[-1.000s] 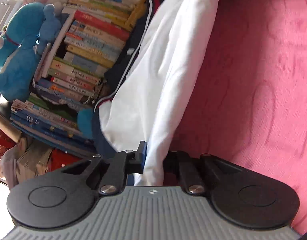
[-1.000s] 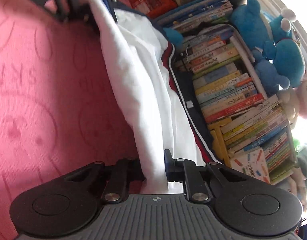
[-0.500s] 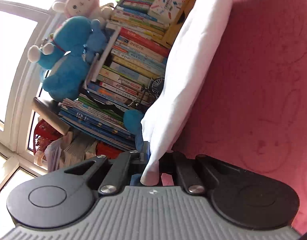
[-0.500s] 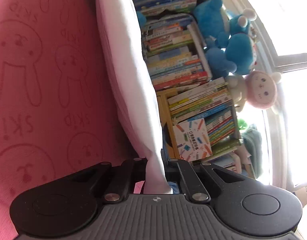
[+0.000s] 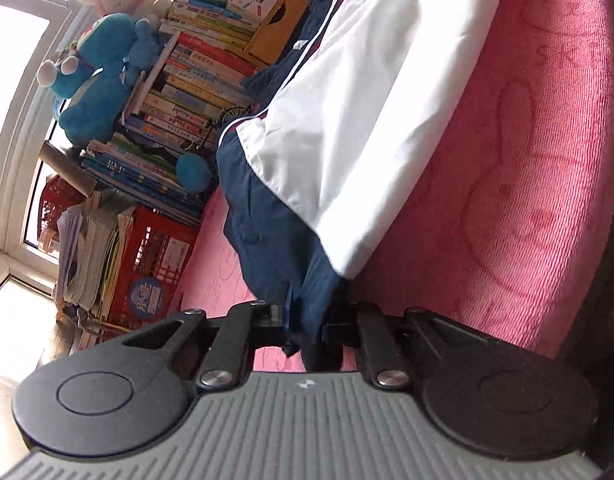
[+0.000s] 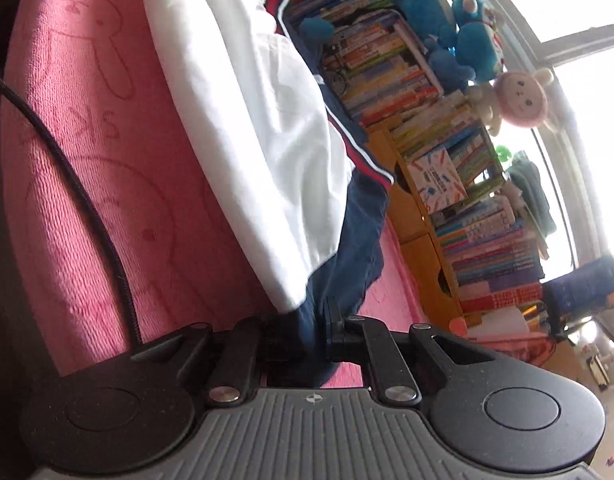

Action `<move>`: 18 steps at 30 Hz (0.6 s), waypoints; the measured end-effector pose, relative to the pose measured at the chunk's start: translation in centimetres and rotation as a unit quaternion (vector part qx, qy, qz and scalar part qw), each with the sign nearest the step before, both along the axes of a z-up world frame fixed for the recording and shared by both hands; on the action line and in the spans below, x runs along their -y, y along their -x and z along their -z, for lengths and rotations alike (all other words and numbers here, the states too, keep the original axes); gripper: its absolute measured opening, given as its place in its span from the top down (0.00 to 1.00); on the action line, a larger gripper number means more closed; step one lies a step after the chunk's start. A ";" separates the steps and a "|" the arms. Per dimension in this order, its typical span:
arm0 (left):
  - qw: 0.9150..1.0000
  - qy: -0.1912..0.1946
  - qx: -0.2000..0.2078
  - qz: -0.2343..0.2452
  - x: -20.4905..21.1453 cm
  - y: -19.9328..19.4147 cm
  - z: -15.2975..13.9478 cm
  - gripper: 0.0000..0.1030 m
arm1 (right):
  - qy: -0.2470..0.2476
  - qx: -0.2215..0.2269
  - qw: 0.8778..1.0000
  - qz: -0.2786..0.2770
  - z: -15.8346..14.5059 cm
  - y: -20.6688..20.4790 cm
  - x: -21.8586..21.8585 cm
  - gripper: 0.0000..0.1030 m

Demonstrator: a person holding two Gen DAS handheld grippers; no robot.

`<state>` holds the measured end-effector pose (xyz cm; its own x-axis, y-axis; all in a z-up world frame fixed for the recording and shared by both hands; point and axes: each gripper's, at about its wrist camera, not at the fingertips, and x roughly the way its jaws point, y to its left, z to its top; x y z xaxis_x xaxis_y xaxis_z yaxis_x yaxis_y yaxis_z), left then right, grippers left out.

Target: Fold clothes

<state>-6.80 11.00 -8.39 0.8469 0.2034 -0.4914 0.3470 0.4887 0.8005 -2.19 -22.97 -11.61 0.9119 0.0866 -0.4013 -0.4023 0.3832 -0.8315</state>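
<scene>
A white and navy jacket (image 5: 367, 120) with red and white piping lies spread on the pink bedcover (image 5: 507, 200). My left gripper (image 5: 307, 320) sits at its near navy edge. The jaws are opening, and a bunch of navy cloth still fills the narrow gap between the pads. In the right wrist view the same jacket (image 6: 247, 120) lies on the bedcover (image 6: 87, 140). My right gripper (image 6: 313, 320) is at its other navy end, jaws opening too, with navy fabric still pinched between them.
Stacks of books (image 5: 195, 92) line the far side of the bed, topped by blue (image 5: 95, 76) and pink (image 6: 519, 98) plush toys. A red crate (image 5: 155, 264) with papers stands lower left. A black cable (image 6: 87, 200) crosses the bedcover beside the right gripper. Bright windows lie behind.
The jacket, which hung as a narrow white fold between the two grippers, now lies wider on the bedcover with its navy side showing. Both grippers have swung sideways, and the jaws stand slightly wider.
</scene>
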 end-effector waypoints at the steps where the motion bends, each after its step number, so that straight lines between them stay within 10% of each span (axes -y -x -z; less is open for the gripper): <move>1: 1.000 0.003 -0.001 -0.012 -0.5 0.2 -0.1 0.80 | -0.006 0.000 1.000 0.007 -0.1 0.0 0.4 0.82; 6: 0.986 0.016 0.005 -0.167 -5.0 1.4 -0.4 0.82 | -0.037 -0.002 0.997 0.072 -0.4 0.4 2.7 0.78; 9: 0.958 0.132 0.024 -0.254 -6.7 2.6 -3.3 0.82 | -0.119 -0.018 0.979 0.166 -1.9 0.7 5.7 0.78; 13: 0.909 0.329 0.099 -0.238 -3.8 2.5 -7.0 0.81 | -0.372 -0.013 0.895 0.245 -6.4 2.1 7.9 0.76; 16: 0.856 0.462 0.134 -0.191 -0.1 0.0 -7.5 0.77 | -0.538 -0.020 0.822 0.185 -7.6 2.8 5.2 0.76; 18: 0.837 0.500 0.131 -0.178 2.4 -2.6 -6.6 0.77 | -0.585 -0.043 0.796 0.147 -7.2 2.1 2.0 0.75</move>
<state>-4.17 8.62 -1.81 0.9257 0.0639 -0.3727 -0.0868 0.9952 -0.0450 -4.30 -24.92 -4.42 0.9354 0.2344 -0.2648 -0.1876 0.9636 0.1902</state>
